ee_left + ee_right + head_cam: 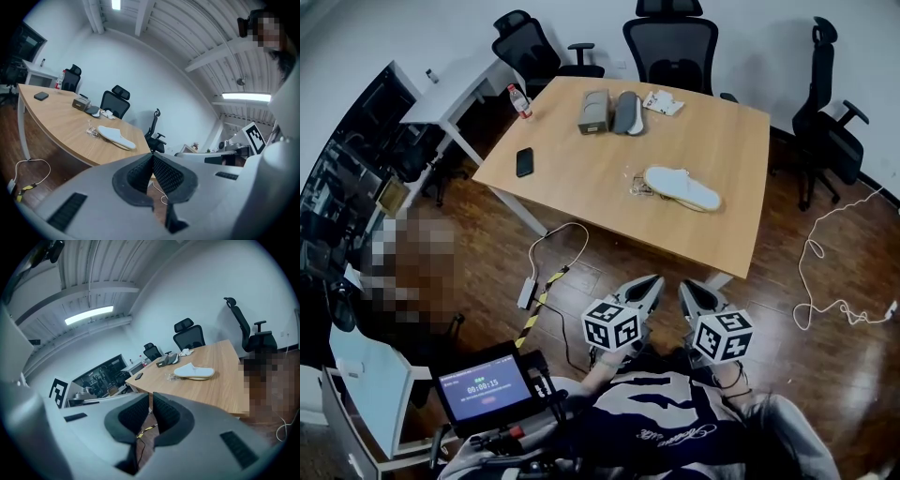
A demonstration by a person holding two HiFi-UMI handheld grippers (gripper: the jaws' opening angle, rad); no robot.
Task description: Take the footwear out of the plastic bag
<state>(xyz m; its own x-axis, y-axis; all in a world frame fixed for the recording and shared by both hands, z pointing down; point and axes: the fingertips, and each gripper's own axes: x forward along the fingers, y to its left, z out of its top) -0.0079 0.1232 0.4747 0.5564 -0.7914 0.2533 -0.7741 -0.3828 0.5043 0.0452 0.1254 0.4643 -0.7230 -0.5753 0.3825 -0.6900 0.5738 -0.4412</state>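
A white slipper (682, 187) lies on the wooden table (581, 178), with a crumpled clear plastic bag (639, 185) at its left end. A grey slipper (627, 112) lies farther back beside a grey box (593, 111). Both grippers hang low near my body, short of the table's near edge and apart from everything on it. My left gripper (654, 281) is shut and empty, its pads touching (152, 157). My right gripper (687, 286) is closed to a thin slit with nothing in it (151, 397). The white slipper (116, 136) (193, 371) shows ahead in both gripper views.
A black phone (524, 161), a bottle (518, 100) and a white packet (663, 101) also lie on the table. Office chairs (670, 47) stand behind and to the right. Cables (825, 272) and a power strip (528, 291) lie on the floor. A small screen (484, 386) sits at my lower left.
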